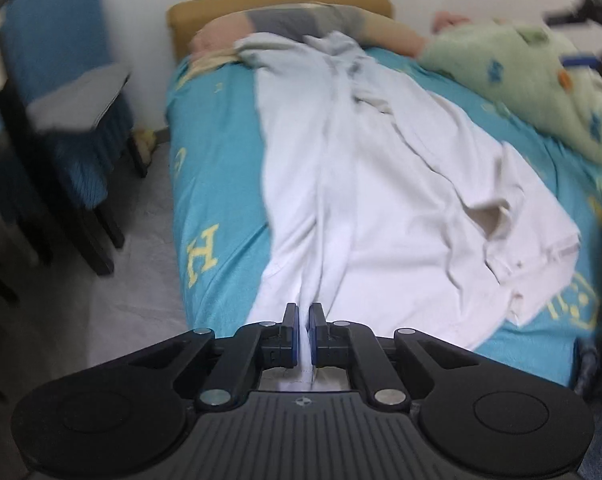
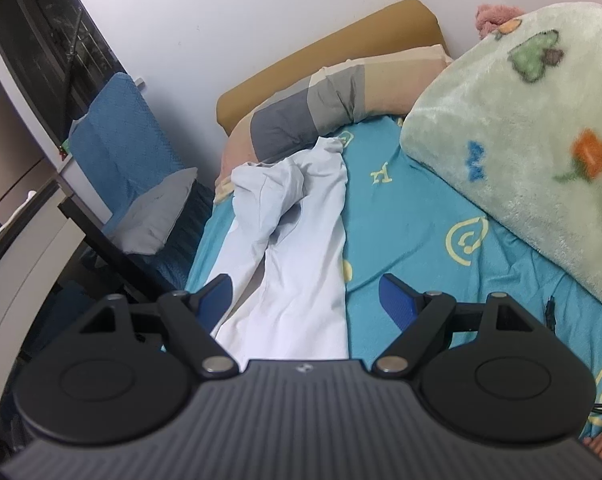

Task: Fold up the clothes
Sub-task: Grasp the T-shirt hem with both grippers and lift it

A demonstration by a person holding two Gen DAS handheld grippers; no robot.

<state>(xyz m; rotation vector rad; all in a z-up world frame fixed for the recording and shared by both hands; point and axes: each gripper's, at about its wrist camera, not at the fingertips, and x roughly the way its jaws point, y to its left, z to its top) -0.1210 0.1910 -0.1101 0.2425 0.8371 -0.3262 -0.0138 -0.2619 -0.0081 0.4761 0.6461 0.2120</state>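
Note:
A white garment lies stretched lengthwise along a bed with a turquoise sheet. My left gripper is shut on the near edge of that garment, and a ridge of cloth runs from its blue pads away up the bed. In the right wrist view the same white garment lies below and ahead, its far end bunched near the pillow. My right gripper hangs open above the cloth, with nothing between its blue pads.
A fluffy green blanket is heaped on the right side of the bed. A beige and grey pillow leans on the tan headboard. A dark chair with a blue cover stands left of the bed.

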